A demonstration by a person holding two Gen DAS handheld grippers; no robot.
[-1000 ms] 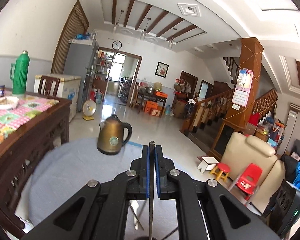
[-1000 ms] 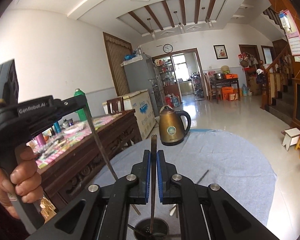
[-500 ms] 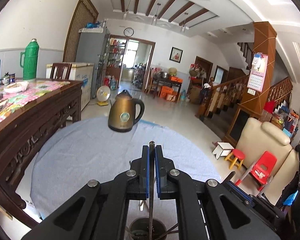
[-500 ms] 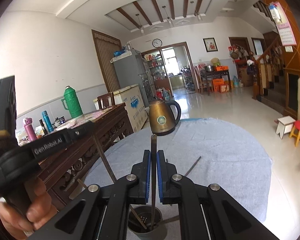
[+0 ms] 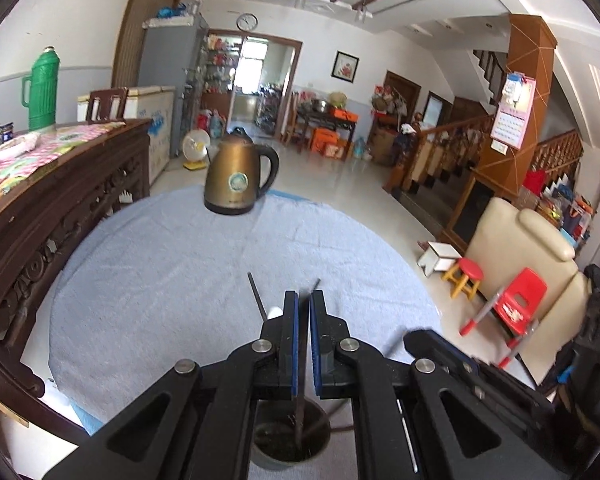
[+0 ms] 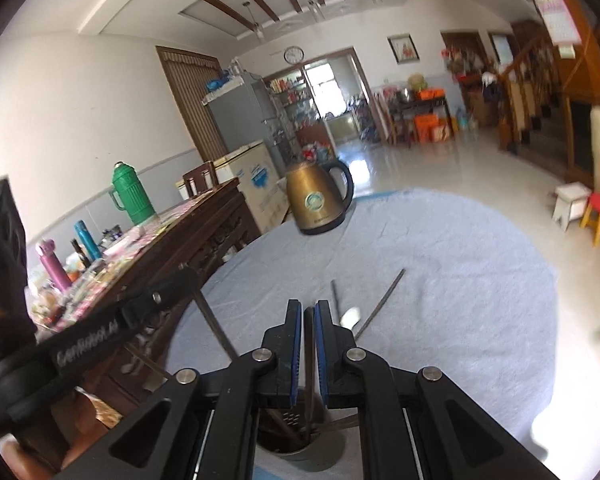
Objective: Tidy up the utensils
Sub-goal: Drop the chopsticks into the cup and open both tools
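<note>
A round metal utensil holder (image 5: 290, 438) stands on the blue towel at the near edge, also seen in the right wrist view (image 6: 300, 444), with several thin utensils standing in it. My left gripper (image 5: 303, 300) is nearly shut; a thin dark utensil (image 5: 300, 416) hangs below the pads into the holder. My right gripper (image 6: 308, 308) is shut on a thin dark utensil (image 6: 309, 344) whose lower end reaches into the holder. Two dark sticks (image 6: 380, 304) and a small white-ended utensil (image 6: 350, 316) lie on the towel beyond.
A bronze kettle (image 5: 238, 178) stands at the far side of the round blue towel (image 5: 160, 280). A dark carved wooden table (image 5: 52, 184) with a green thermos (image 5: 42, 86) is to the left. Stools, a red chair and a sofa are on the right.
Both grippers have tilted down and lowered toward the holder. The left utensil has slid down from between the pads into the holder. The right utensil sits lower too.
</note>
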